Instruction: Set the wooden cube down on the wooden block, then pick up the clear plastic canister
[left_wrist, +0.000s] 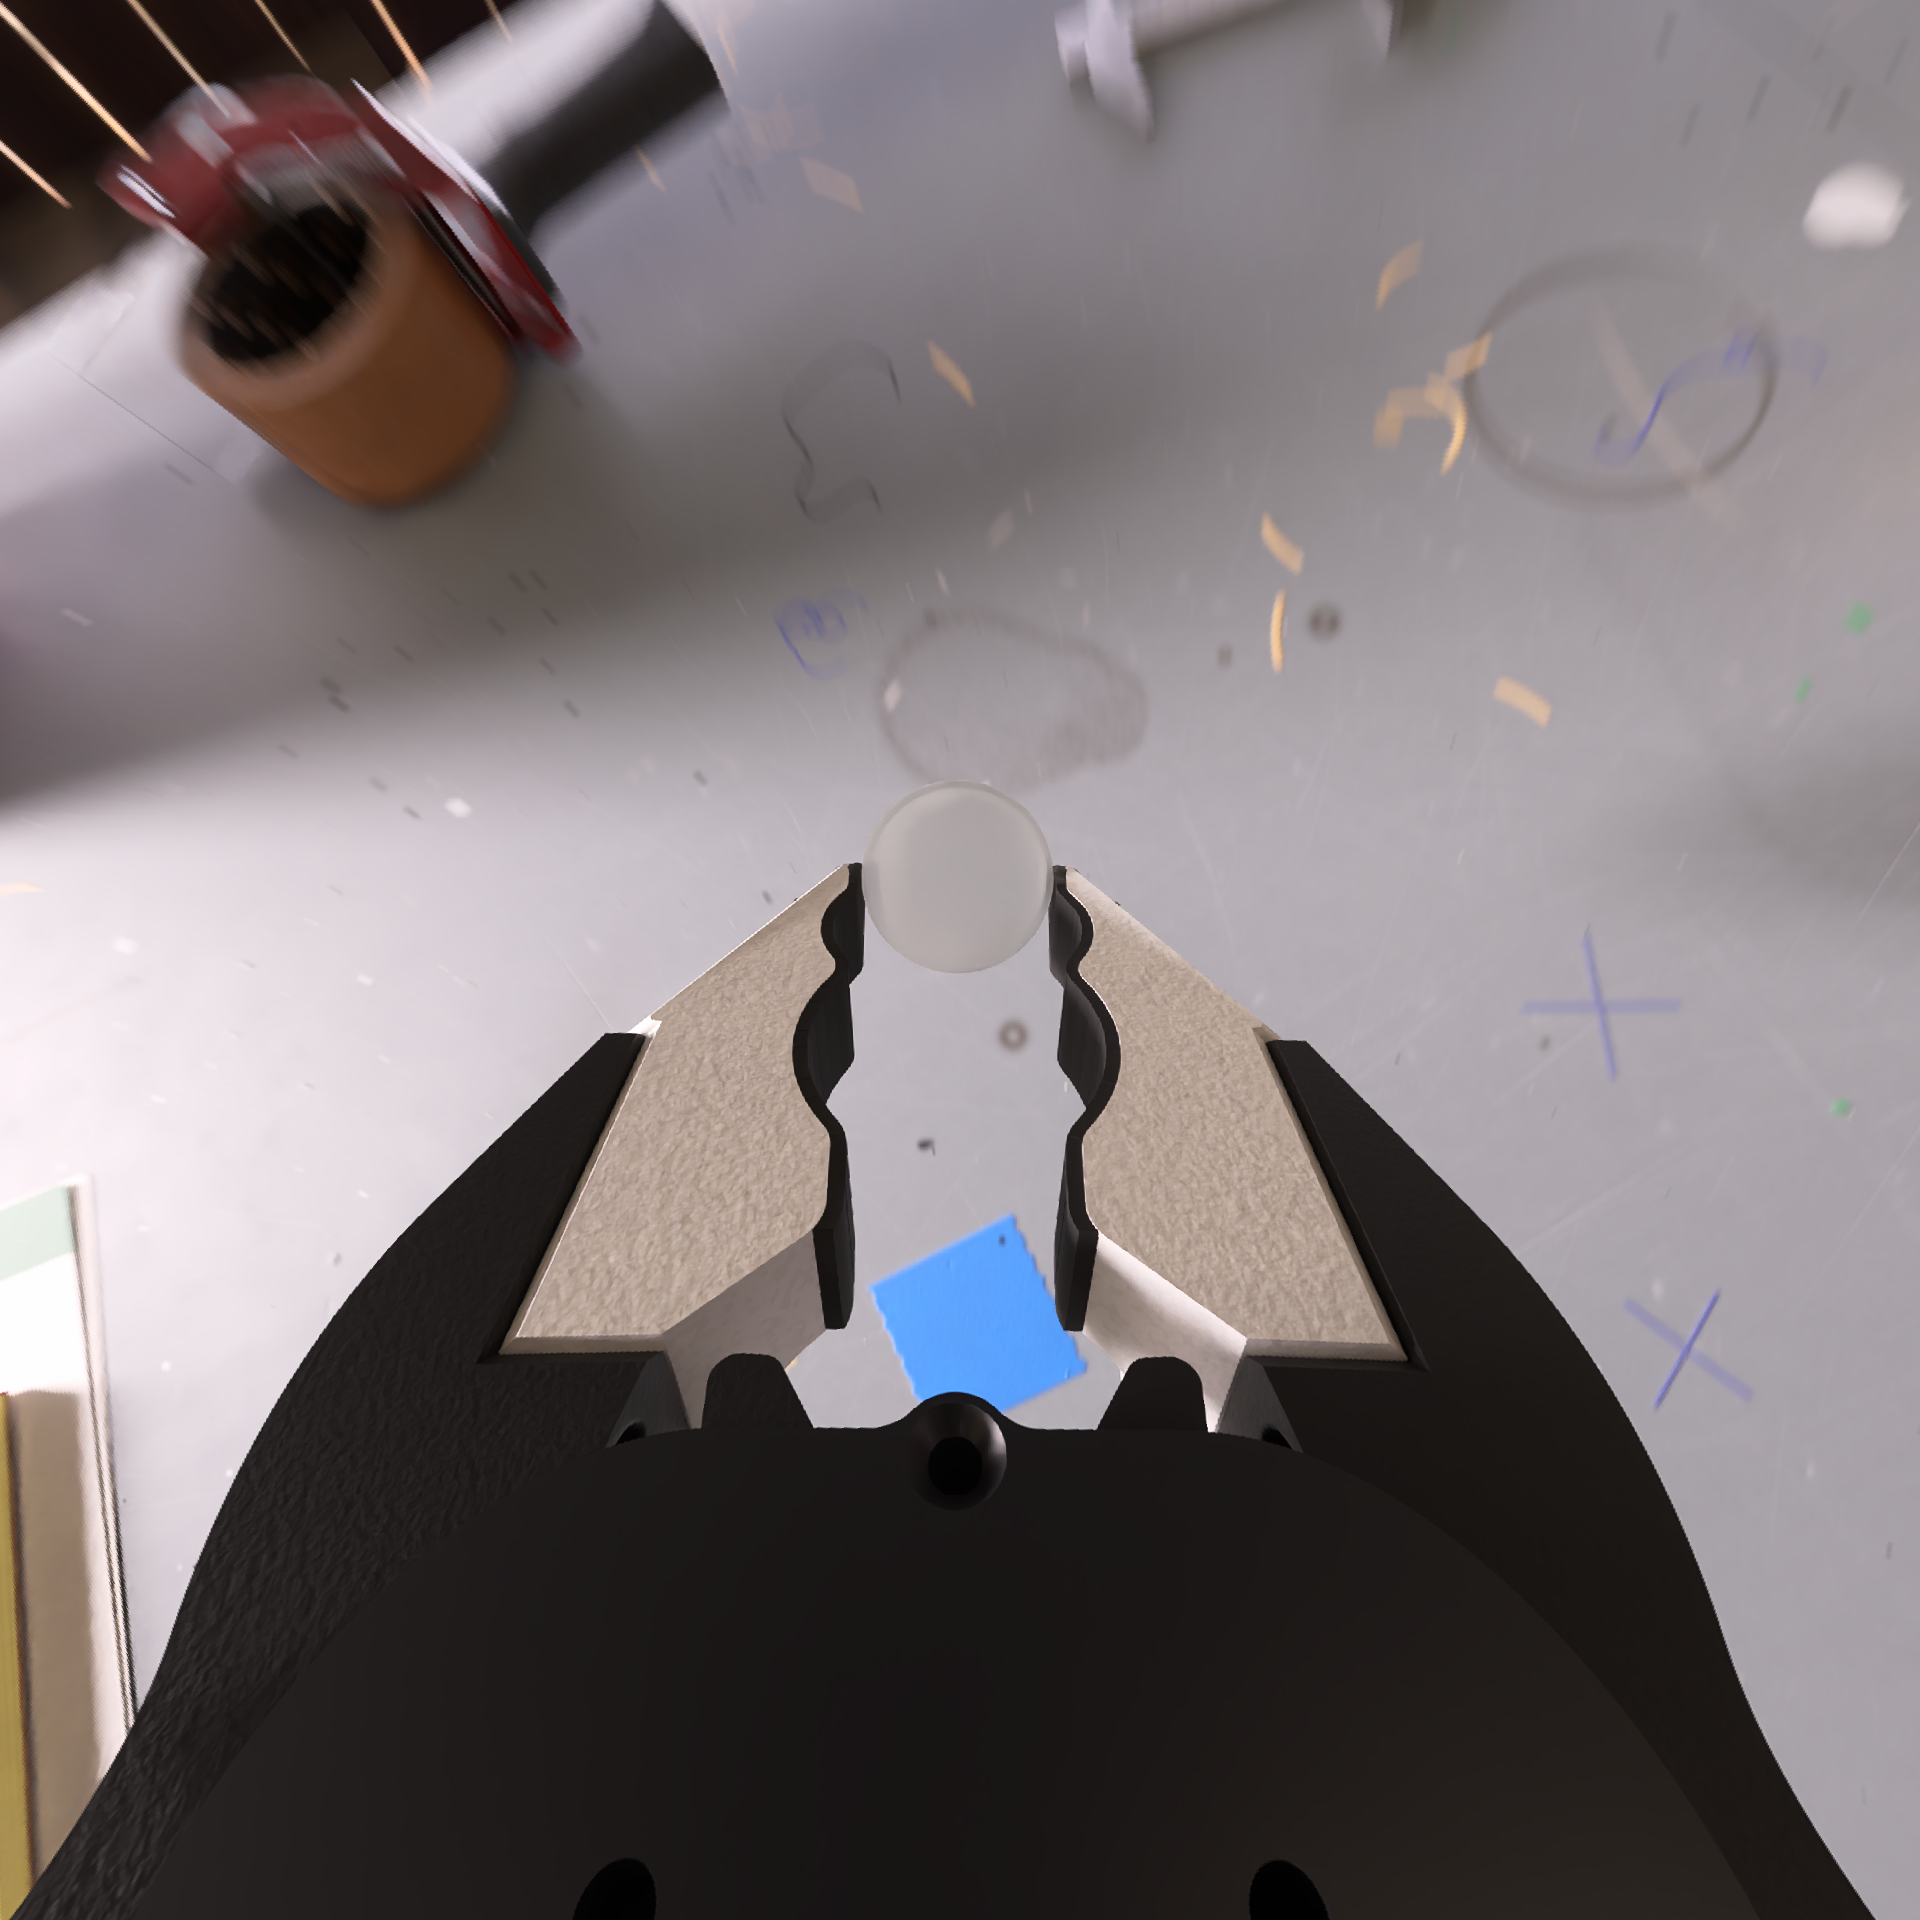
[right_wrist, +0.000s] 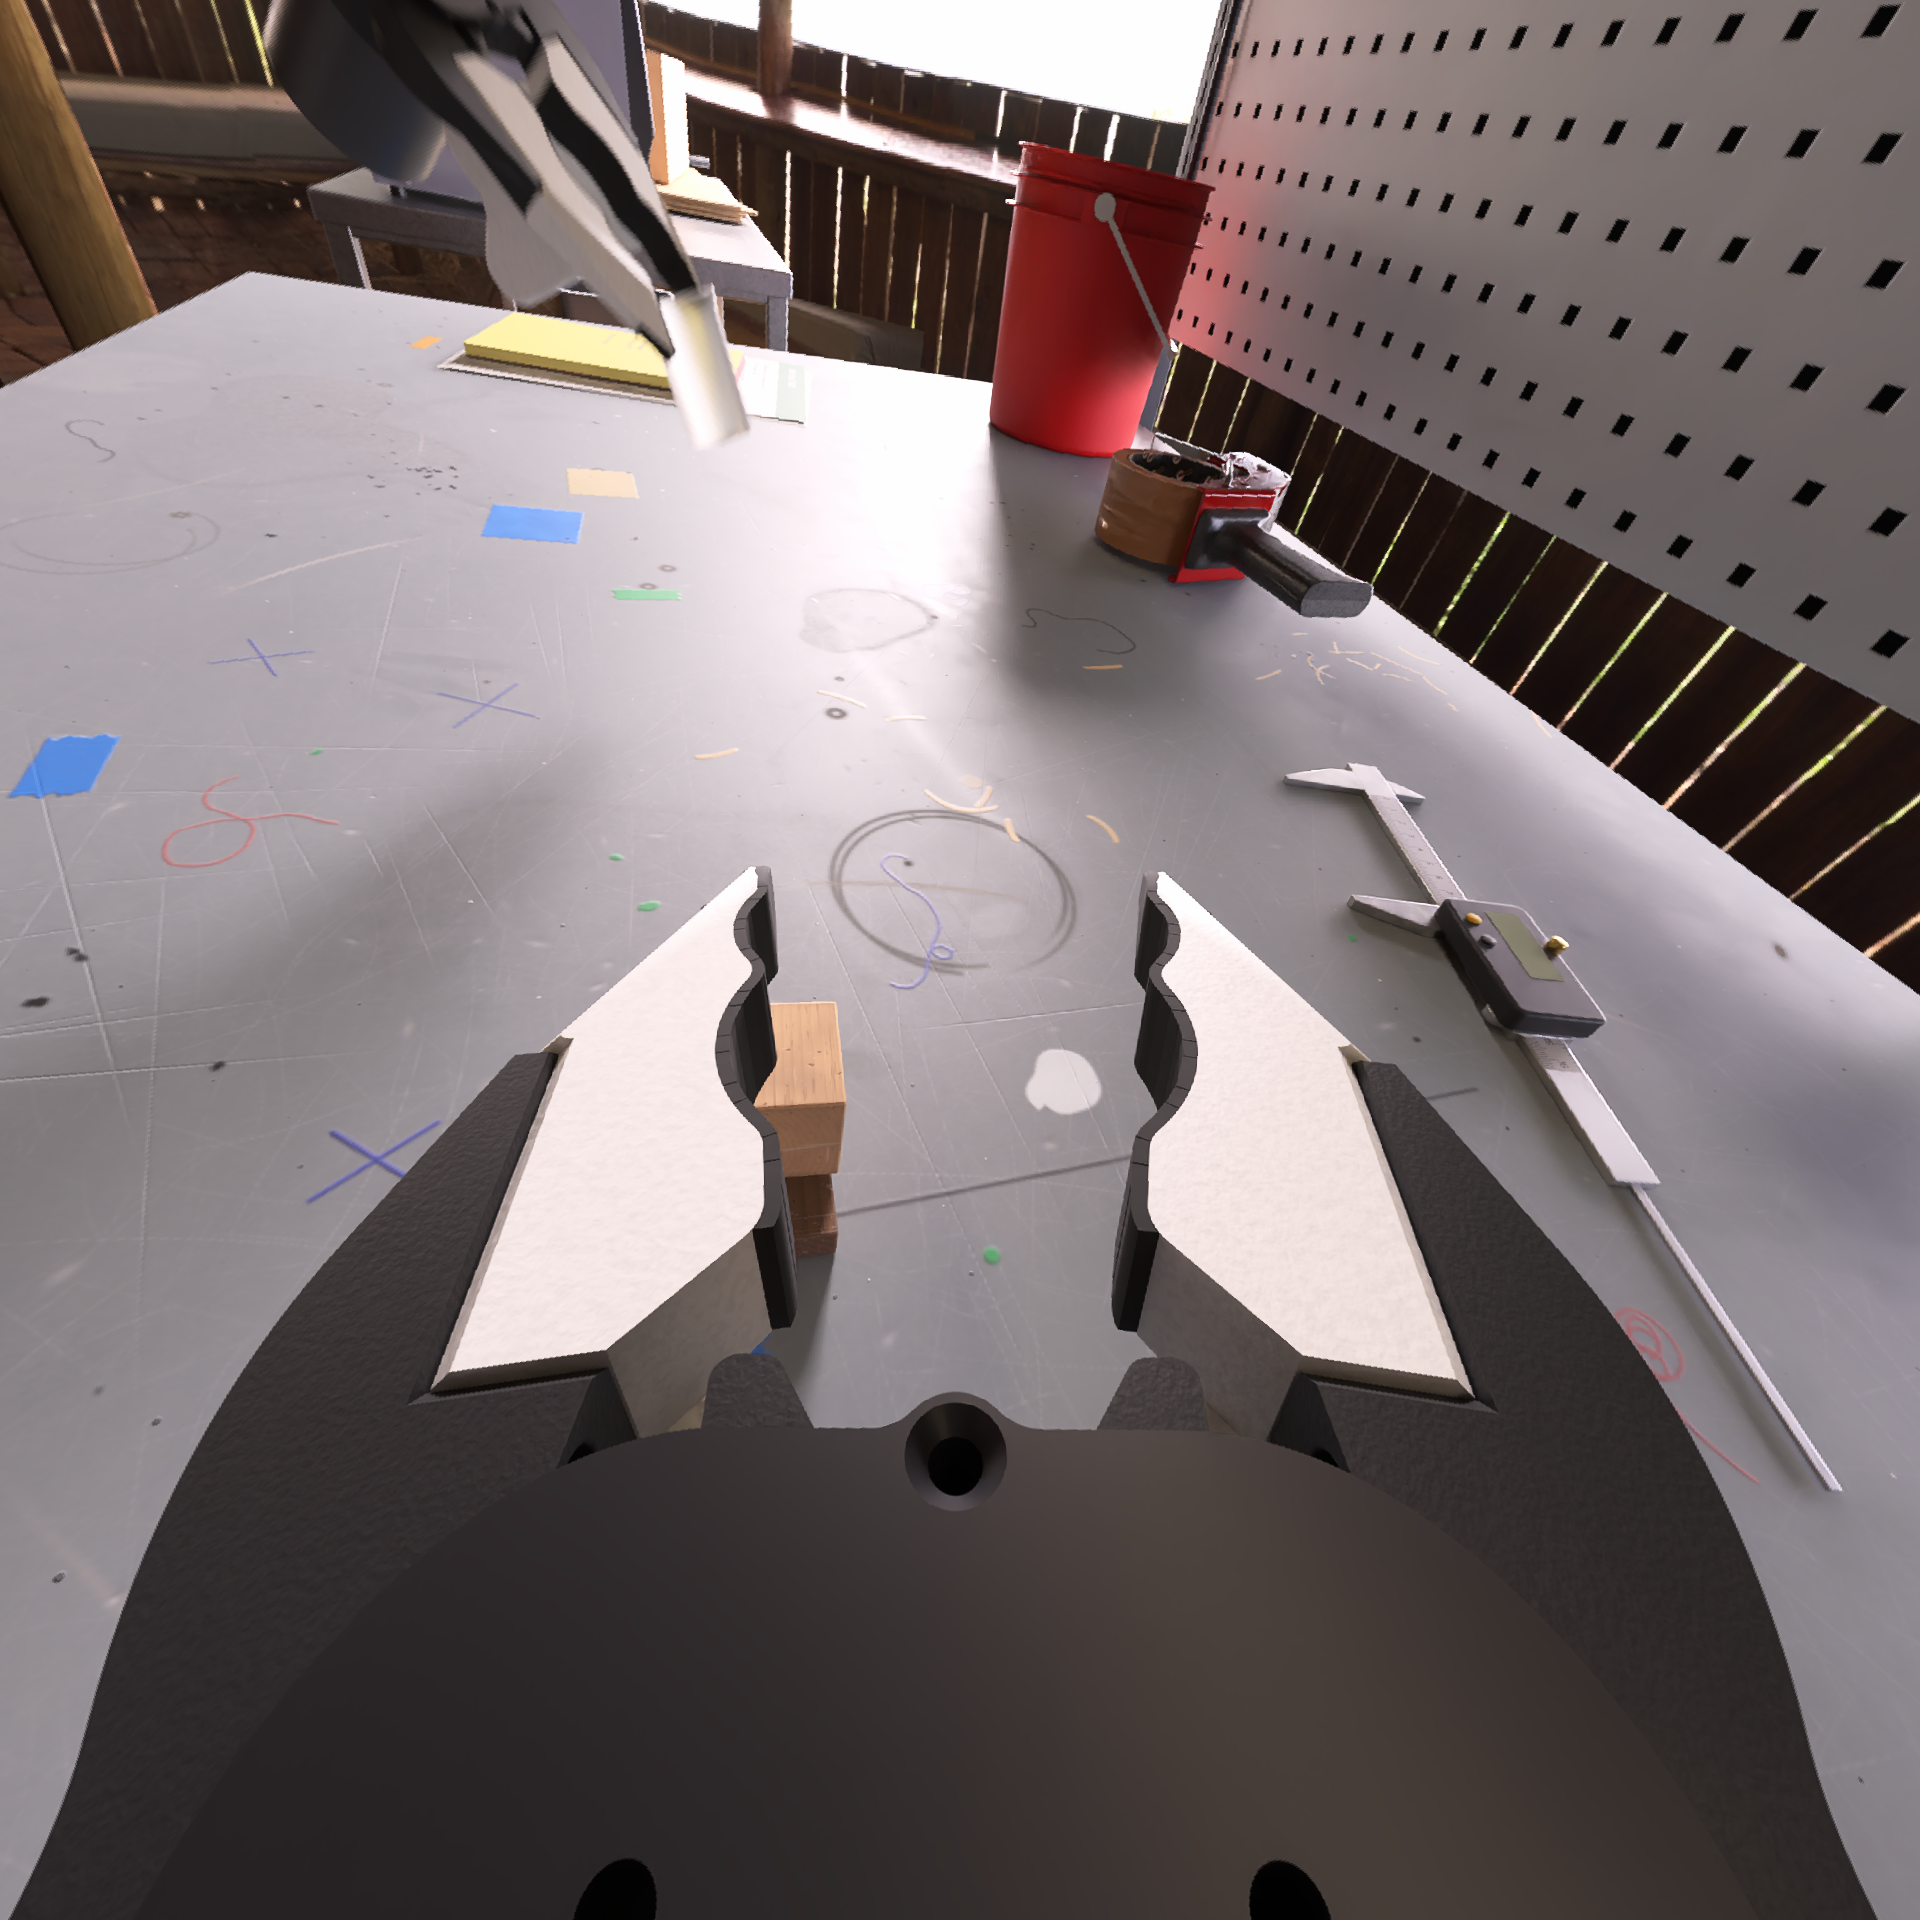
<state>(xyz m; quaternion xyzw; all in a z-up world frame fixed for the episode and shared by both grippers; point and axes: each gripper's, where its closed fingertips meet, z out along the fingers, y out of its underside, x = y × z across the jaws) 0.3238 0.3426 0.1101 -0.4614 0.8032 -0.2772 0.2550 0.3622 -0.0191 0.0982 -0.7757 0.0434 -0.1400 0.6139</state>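
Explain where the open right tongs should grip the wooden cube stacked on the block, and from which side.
Likely the wooden cube's two flat, parallel side faces, from above: it sits upright on the wooden block, so descending open right tongs straddle it without nudging the block.

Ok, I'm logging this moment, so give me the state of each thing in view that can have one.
Left claw: shut on the clear plastic canister, held above the table.
Clear plastic canister: gripped, lifted.
Right claw: open, empty.
Wooden cube: resting on the wooden block.
Wooden block: on the table, under the cube.
Red bucket: upright.
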